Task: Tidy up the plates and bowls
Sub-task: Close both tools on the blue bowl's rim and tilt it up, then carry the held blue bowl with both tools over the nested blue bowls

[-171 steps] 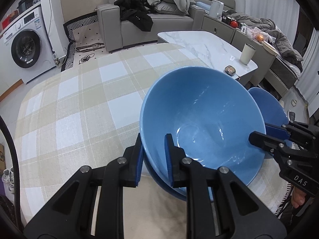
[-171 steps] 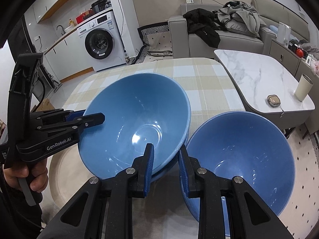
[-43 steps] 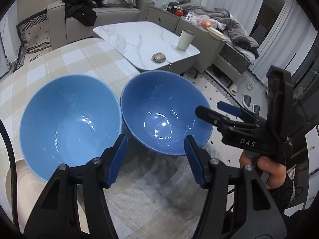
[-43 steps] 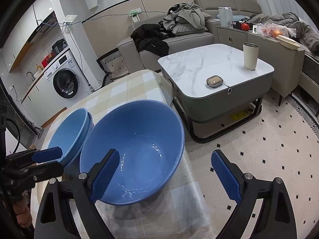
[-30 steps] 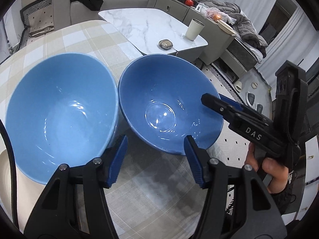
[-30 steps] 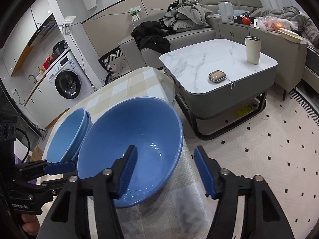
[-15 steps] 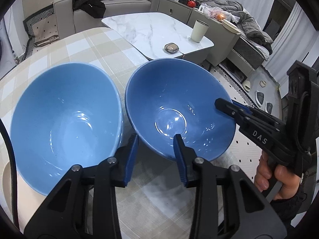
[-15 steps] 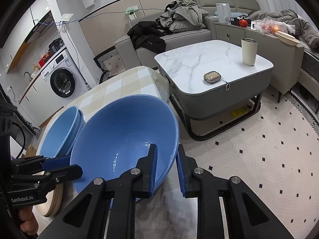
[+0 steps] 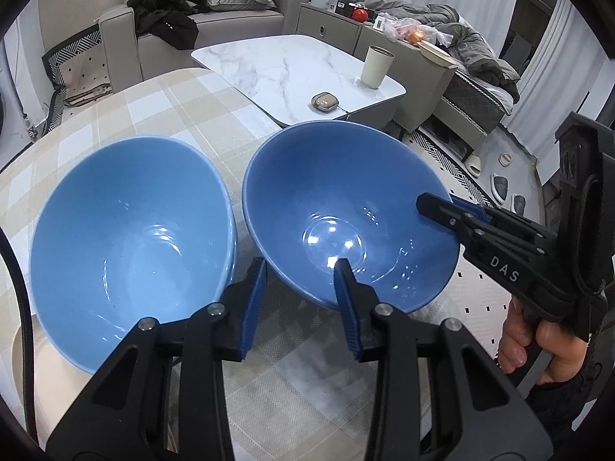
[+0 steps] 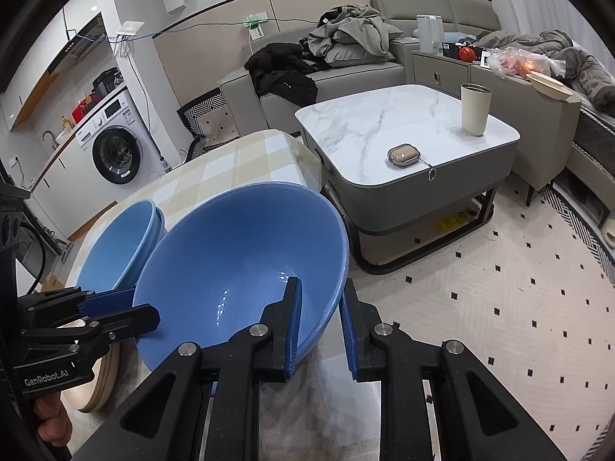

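1. The right tongs (image 10: 321, 319) are clamped on the near rim of the darker bowl (image 10: 238, 265); the left tongs (image 9: 300, 292) straddle its opposite rim, pinching it.
2. The paler stack of bowls (image 9: 127, 246) sits just beside it, towards the left hand, rims nearly touching.
3. Both rest on a checked tablecloth (image 9: 161, 115); a marble coffee table (image 10: 403, 130) stands beyond.
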{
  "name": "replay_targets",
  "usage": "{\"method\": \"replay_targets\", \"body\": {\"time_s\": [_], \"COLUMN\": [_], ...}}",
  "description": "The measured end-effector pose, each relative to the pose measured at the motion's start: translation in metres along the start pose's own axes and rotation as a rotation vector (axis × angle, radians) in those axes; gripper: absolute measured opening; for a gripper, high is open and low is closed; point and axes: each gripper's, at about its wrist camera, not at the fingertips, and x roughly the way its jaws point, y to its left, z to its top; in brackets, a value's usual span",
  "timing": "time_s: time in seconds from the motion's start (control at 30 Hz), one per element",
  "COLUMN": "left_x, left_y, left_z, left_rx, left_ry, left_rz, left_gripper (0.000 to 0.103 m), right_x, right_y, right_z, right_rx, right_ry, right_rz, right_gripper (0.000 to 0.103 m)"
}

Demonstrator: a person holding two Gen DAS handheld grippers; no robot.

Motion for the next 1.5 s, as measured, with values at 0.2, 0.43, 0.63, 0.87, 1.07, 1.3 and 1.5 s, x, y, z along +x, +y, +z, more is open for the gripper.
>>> {"method": "replay_targets", "body": {"time_s": [0.2, 0.43, 0.63, 0.87, 1.07, 1.3, 1.5], "left_x": [-0.012, -0.026, -0.041, -0.058, -0.073, -0.093, -0.110], "left_y": [-0.004, -0.009, -0.012, -0.012, -0.009, -0.005, 0.002], "left_z": [-0.001, -0.005, -0.007, -0.011, -0.014, -0.018, -0.019], "left_rx": [0.017, 0.031, 0.039, 0.036, 0.031, 0.026, 0.012], "left_ry": [-0.023, -0.048, -0.071, -0.096, -0.121, -0.151, -0.176], "left_rz": [-0.004, -0.003, -0.005, -0.017, -0.022, -0.023, -0.026], "left_gripper": [0.033, 0.033, 0.033, 0.033, 0.033, 0.033, 0.033], "right_x": [-0.011, -0.025, -0.036, -0.051, -0.057, -0.067, -0.075], "right_y": [0.001, 0.002, 0.006, 0.011, 0.017, 0.027, 0.040], "right_z": [0.000, 0.000, 0.002, 0.003, 0.006, 0.007, 0.012], "right_rx": [-0.003, -0.005, -0.010, -0.021, -0.032, -0.050, -0.075], "right_ry": [-0.021, -0.056, -0.079, -0.111, -0.126, -0.143, -0.161], "right_rz": [-0.005, -0.005, -0.001, -0.005, -0.007, -0.006, -0.001], "right_gripper": [0.020, 0.020, 0.020, 0.020, 0.020, 0.021, 0.021]}}
